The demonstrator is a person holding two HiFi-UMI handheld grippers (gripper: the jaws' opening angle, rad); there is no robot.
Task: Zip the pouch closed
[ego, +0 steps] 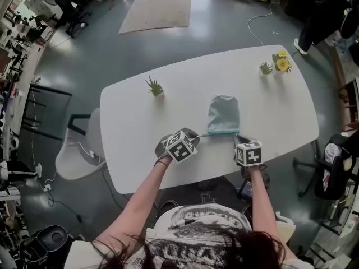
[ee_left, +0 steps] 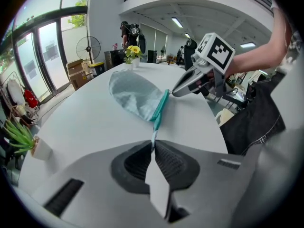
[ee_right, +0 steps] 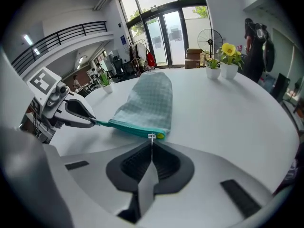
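– Reaching out over the near edge of the white rounded table point(ego: 134, 150), both bare forearms run forward and angle down, each hand carrying one gripper. How does the left gripper point(ee_left: 153, 145) stand?
– Pressed together, pinching the loose teal tail point(ee_left: 155, 129) at the left end of the zip. The right gripper point(ee_right: 151, 144) is pressed together too, nipping the small silvery zip pull point(ee_right: 151, 137), which sits at the right end of the teal zip band point(ee_right: 130, 127).
– And the pouch?
– One pale grey-green checked fabric pouch point(ego: 223, 112) lies flat on the table just beyond the two grippers, with its zip edge toward the person and spanning between them.
– Count the rest.
– Two grippers, each with one marker cube. Three small potted plants stand farther back: a spiky green plant point(ego: 154, 87) well left of the pouch, and at the far right corner a small green plant point(ego: 265, 68) beside a yellow-flowered plant point(ego: 281, 62).
– Past the table?
– One beige rug point(ego: 157, 9) on the grey floor, and one person in dark clothes point(ego: 320, 15) at the far right.
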